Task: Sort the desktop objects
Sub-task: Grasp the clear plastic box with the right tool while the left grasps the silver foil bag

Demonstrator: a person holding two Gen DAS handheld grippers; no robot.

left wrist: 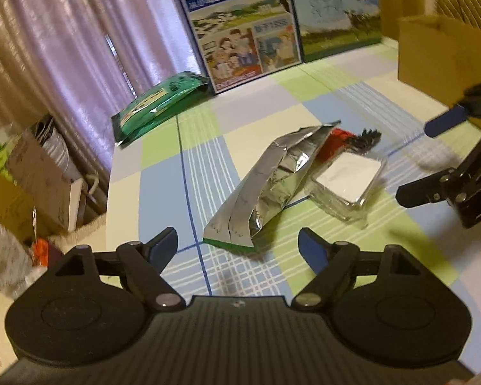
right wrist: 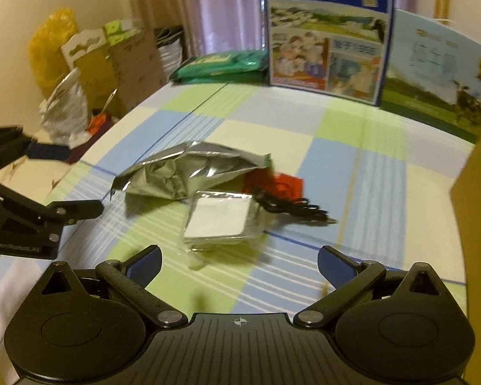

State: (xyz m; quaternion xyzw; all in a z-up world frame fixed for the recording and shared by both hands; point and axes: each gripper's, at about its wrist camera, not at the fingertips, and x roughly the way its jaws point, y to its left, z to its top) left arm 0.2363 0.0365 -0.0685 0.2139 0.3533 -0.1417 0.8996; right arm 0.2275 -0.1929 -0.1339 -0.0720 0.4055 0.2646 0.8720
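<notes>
Hovering with fingers spread wide and empty, the left gripper (left wrist: 237, 247) faces the foil pouch (left wrist: 266, 186) mid-worktop; the right gripper (right wrist: 239, 264), equally open, faces the clear box (right wrist: 219, 219) touching it. Best to pinch the pouch's flat near edge, lifting without dragging the box.

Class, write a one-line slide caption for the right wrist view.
Open right gripper faces a clear square dish, silver foil bag and black cable on a checked tablecloth.
</notes>
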